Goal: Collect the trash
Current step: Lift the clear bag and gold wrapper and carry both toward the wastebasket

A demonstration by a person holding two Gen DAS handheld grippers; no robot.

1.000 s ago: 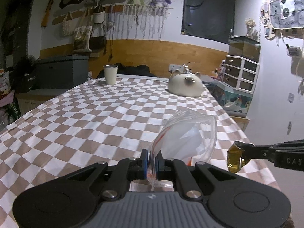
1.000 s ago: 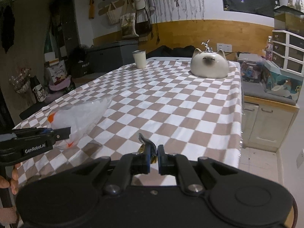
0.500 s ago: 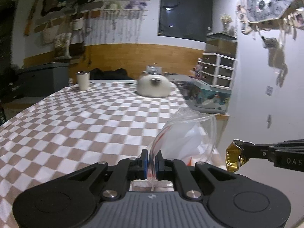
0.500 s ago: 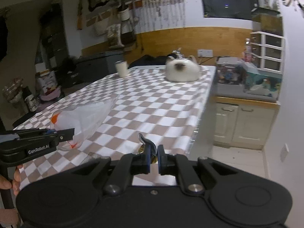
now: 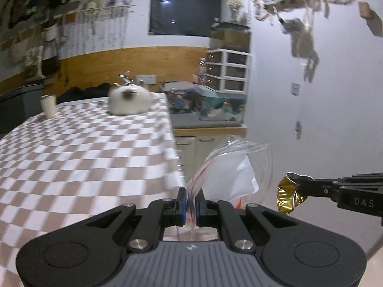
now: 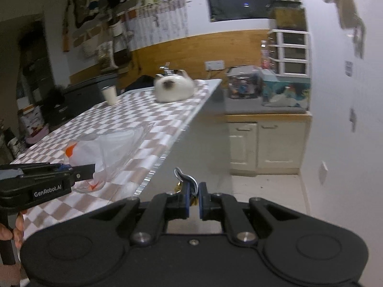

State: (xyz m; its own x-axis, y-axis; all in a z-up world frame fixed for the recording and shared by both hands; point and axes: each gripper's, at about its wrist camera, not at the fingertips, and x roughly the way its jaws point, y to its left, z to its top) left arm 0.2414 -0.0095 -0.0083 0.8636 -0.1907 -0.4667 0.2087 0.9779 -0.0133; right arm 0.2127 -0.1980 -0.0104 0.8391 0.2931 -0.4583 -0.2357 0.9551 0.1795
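on the left the checkered worktop (image 5: 79,157) shows no trash, only a cup (image 5: 48,106) and a cat figure (image 5: 129,101), so picking looks done. my left gripper (image 5: 190,199) has its fingers closed on the clear bag (image 5: 229,169), my right gripper (image 6: 194,199) is closed on the gold wrapper (image 5: 287,196), beside the bag. what is left, i think: put the wrapper in, then discard.

The tablecloth (image 5: 83,157) is checked in brown and white. A clear plastic bag (image 5: 229,167) shows white contents and orange-red marks. The crumpled wrapper (image 5: 287,197) is shiny gold. The cat-shaped ornament (image 5: 129,101) is cream with a dark face, beside a cream cup (image 5: 48,105). Wall panelling (image 5: 143,64) is honey-coloured wood.
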